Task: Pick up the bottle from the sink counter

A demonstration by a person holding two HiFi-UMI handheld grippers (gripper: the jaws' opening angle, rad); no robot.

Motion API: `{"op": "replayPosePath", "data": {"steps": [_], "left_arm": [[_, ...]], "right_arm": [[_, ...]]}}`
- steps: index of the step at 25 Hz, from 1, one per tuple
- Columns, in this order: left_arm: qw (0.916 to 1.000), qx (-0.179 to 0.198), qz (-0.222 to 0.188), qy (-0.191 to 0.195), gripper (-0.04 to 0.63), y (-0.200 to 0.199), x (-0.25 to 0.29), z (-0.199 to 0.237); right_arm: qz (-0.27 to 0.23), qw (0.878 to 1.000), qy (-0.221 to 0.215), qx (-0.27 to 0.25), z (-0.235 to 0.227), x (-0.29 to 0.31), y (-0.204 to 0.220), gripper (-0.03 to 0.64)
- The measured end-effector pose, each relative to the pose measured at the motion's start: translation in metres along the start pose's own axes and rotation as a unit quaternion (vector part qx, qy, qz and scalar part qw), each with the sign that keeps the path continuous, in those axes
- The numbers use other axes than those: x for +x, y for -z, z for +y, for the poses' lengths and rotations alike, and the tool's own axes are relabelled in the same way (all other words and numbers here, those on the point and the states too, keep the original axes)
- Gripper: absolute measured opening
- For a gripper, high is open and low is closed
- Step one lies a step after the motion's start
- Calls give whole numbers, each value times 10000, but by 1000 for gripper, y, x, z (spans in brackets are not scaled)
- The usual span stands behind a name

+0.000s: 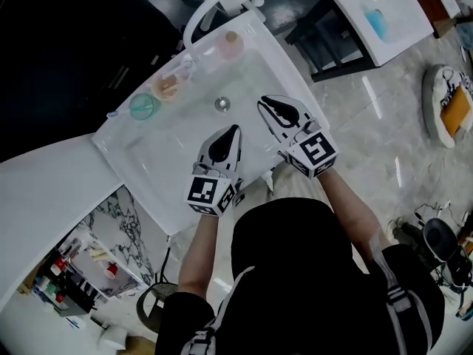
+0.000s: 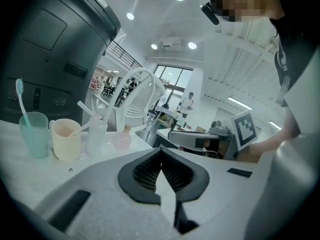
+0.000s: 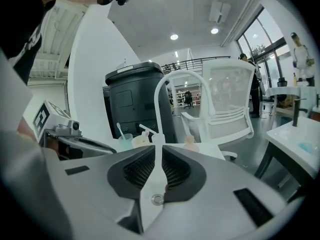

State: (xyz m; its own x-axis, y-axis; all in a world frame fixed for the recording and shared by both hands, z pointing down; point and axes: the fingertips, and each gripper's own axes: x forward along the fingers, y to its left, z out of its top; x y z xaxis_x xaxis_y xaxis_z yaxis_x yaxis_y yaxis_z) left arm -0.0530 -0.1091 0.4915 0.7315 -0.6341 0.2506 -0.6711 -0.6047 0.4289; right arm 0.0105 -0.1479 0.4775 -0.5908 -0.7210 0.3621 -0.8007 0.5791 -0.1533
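1. Bench (image 1: 148, 161): a white sink counter with a shallow basin lies under and ahead of both grippers.
2. Faucet (image 1: 201, 7): a white arch stands at the bench's far edge, beyond my right gripper.
3. Left gripper (image 2: 161, 151): its tips meet, nothing lies between them, and it hangs over the basin.
4. Right gripper (image 3: 154, 148): its jaws are parted by a narrow slit with nothing gripped. It hangs over the basin just beside the left gripper and reaches slightly further forward.
5. Teal cup (image 1: 143, 106) with a toothbrush and cream cup (image 1: 167, 87): both stand ahead and to the left of the grippers, just beside each other.
6. Clear bottle (image 3: 158, 138): it stands upright on the far rim, in line with the right gripper's slit and well apart from it.
7. Pink bottle (image 3: 189, 143): it stands on the same rim, to the right of that line, past the faucet foot. I cannot tell which bottle is meant.
8. Drain (image 1: 221, 103): it sits in the basin, just ahead of the left gripper's tips.
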Motion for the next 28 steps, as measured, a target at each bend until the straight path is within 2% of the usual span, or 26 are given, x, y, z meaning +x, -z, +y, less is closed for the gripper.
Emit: {"op": "replayPosePath", "data": {"steps": [13, 18, 21, 28], "left_arm": [[9995, 88, -79, 276, 18, 5, 30, 2], [9997, 117, -40, 227, 20, 9, 37, 5], [9998, -2, -10, 211, 20, 9, 36, 9], [10000, -3, -23, 63, 20, -3, 35, 28]], "right_arm": [[-45, 9994, 337, -35, -34, 52, 9, 77], [-45, 9990, 435, -78, -50, 68, 13, 84], [-28, 9986, 502, -150, -61, 76, 14, 86], [16, 9982, 554, -212, -80, 101, 19, 99]]}}
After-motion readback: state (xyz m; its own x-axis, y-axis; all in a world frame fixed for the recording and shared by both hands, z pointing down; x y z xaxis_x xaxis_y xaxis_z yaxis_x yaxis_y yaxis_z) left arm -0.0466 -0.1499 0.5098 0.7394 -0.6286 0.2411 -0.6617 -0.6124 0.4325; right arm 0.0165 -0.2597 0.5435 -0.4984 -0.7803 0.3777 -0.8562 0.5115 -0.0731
